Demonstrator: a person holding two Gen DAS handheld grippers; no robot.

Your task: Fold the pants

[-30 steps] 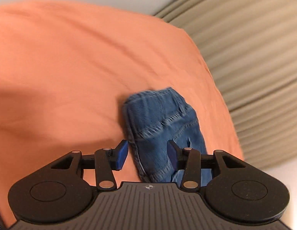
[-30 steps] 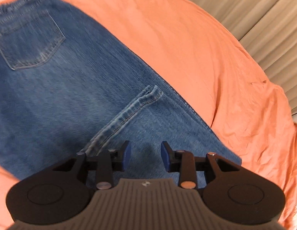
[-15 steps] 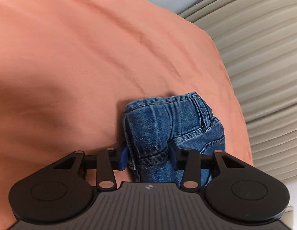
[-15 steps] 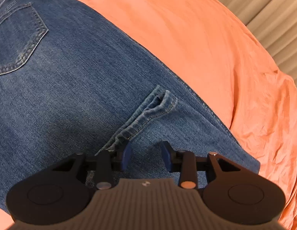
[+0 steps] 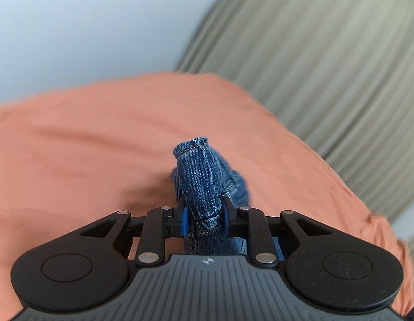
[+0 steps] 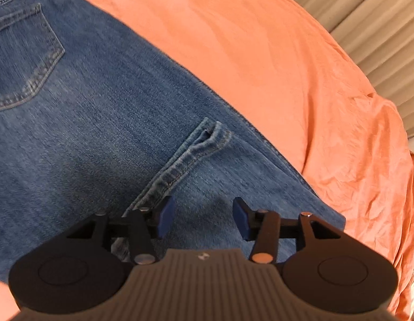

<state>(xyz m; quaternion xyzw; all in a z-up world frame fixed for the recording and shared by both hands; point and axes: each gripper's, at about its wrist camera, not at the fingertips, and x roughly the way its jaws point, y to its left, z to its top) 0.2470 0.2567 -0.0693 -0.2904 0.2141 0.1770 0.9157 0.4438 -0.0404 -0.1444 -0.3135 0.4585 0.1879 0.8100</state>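
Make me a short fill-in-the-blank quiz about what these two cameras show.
1. The left gripper pinches a bunched piece of ____ cloth.
2. The jeans lie on an ____ sheet.
3. Nothing sits between the ____ gripper's blue pads.

Missing words: denim; orange; right

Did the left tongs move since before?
Yes. The left tongs, closing on the jeans, tipped upward: the orange sheet dropped lower, showing more wall.

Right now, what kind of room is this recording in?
Probably a bedroom: jeans lie on what looks like a bed under an orange sheet, with pleated beige curtains and a plain wall behind.
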